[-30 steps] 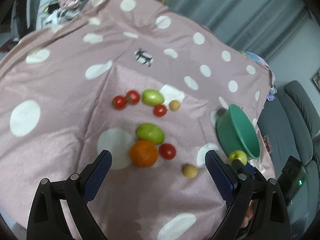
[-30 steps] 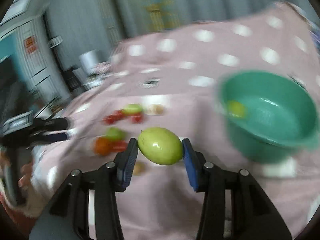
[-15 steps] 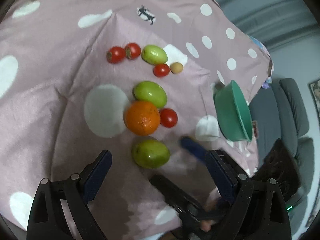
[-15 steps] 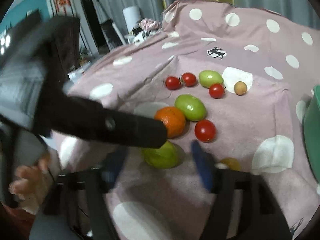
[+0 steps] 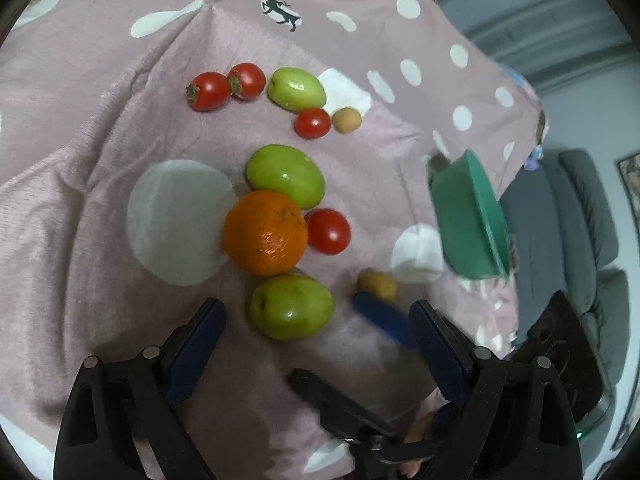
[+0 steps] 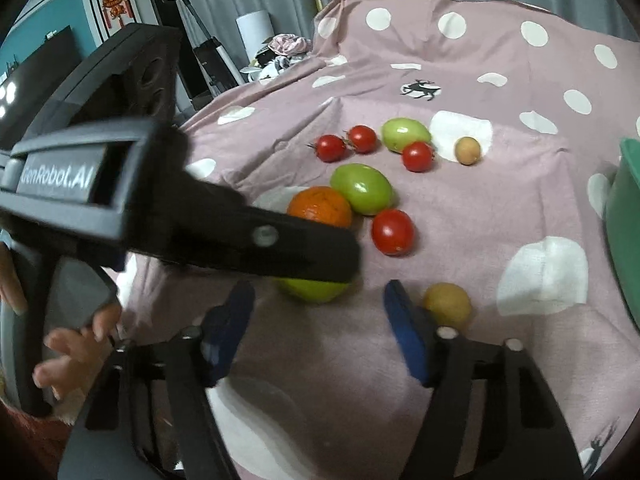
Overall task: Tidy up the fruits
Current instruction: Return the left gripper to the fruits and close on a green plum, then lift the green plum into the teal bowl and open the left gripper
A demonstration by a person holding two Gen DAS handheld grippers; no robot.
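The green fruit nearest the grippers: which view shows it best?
The left wrist view. There the nearest green fruit lies whole and unobstructed on the cloth, just below the orange. In the right wrist view, the left gripper's black body covers its upper part, leaving only its lower part visible.

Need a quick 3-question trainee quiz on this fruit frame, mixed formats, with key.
1. True or false: the orange touches a green fruit.
2. How many red tomatoes lie on the cloth?
3. The green bowl sits toward which edge of the left wrist view: A left, B right?

Key: 1 true; 2 four, e.g. the nearest tomato; 3 B.
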